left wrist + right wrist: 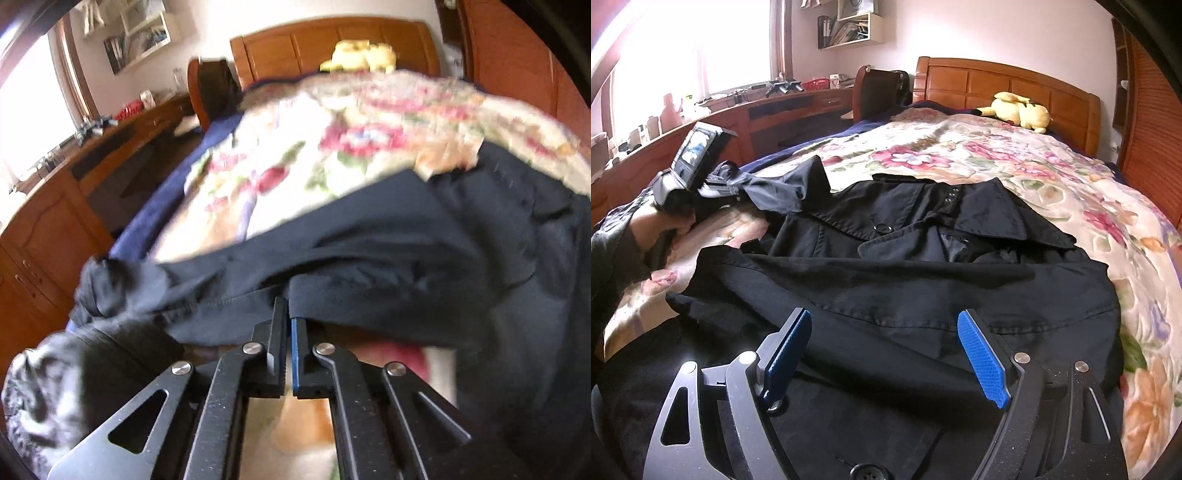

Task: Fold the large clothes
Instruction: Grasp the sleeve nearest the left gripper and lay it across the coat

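1. My left claw [287, 314] has its jaws pressed together on a fold of the black coat [369, 251]; cloth sits pinched between the fingers. Left wrist view is motion-blurred.
2. From the right wrist view I see the left claw [729, 190] near the left edge of the bed, gripping the coat's sleeve [783, 188], which is lifted off the floral quilt [1015, 162].
3. My right claw [886, 354] is spread wide, blue pads [982, 358] facing each other, nothing between them. It hovers over the lower part of the coat; I cannot tell whether it touches the cloth.
4. The black coat [905, 266] lies on the quilt across the foot end of the bed, collar toward the headboard [1004, 85], lapels open, one button [882, 228] showing at the chest and another [868, 472] at the bottom edge of the view.
5. The coat's lower part is doubled up over its middle, with a stitched hem running across.
6. A yellow plush toy [1015, 110] rests by the headboard, well apart from the coat.
7. A wooden desk [783, 110] runs along the window wall, beside the bed's left edge.
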The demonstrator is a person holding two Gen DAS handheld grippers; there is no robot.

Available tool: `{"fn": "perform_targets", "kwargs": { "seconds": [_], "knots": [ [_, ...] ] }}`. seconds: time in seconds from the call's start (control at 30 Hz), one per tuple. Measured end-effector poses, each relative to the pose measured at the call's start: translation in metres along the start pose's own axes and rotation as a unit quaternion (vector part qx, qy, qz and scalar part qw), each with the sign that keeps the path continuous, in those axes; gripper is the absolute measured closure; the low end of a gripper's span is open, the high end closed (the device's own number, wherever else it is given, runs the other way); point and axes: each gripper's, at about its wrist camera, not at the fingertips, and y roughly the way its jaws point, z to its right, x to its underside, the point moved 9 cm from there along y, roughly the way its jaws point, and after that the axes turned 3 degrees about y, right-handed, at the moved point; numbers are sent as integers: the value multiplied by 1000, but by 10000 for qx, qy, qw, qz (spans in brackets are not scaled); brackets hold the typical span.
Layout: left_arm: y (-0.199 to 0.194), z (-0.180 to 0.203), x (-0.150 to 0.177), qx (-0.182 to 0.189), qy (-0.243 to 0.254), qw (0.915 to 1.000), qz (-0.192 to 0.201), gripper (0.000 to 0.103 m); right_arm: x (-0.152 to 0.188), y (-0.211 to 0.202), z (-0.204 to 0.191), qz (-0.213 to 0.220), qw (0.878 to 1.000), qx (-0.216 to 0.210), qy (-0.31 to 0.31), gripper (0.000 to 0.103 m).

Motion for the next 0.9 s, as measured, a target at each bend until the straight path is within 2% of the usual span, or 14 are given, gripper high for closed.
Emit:
{"fn": "perform_targets", "kwargs": {
  "seconds": [0.17, 0.33, 0.53, 0.63, 0.73, 0.8, 0.83, 0.9],
  "knots": [
    [-50, 26, -31, 104, 172, 9987, 467, 101, 0, -12, 5, 111, 9999, 114, -1, 20],
    [-93, 68, -45, 353, 480, 9951, 786, 101, 1, -23, 11, 200, 9995, 260, 16, 20],
    [-124, 112, -35, 706, 707, 9910, 886, 101, 4, -29, 13, 219, 9993, 276, 86, 20],
    [-127, 128, -19, 838, 744, 9908, 754, 101, 5, -30, 11, 216, 9994, 260, 111, 20],
    [-125, 133, 3, 988, 794, 9905, 531, 91, 4, -31, 11, 210, 9994, 256, 99, 20],
    [-126, 131, 23, 1079, 744, 9903, 465, 71, 4, -31, 9, 209, 9994, 269, 78, 20],
    [-128, 128, 34, 1127, 670, 9904, 447, 66, 4, -31, 9, 210, 9994, 269, 60, 20],
    [-131, 123, 52, 1158, 593, 9908, 380, 64, 4, -32, 7, 215, 9994, 262, 33, 20]
  ]
}}
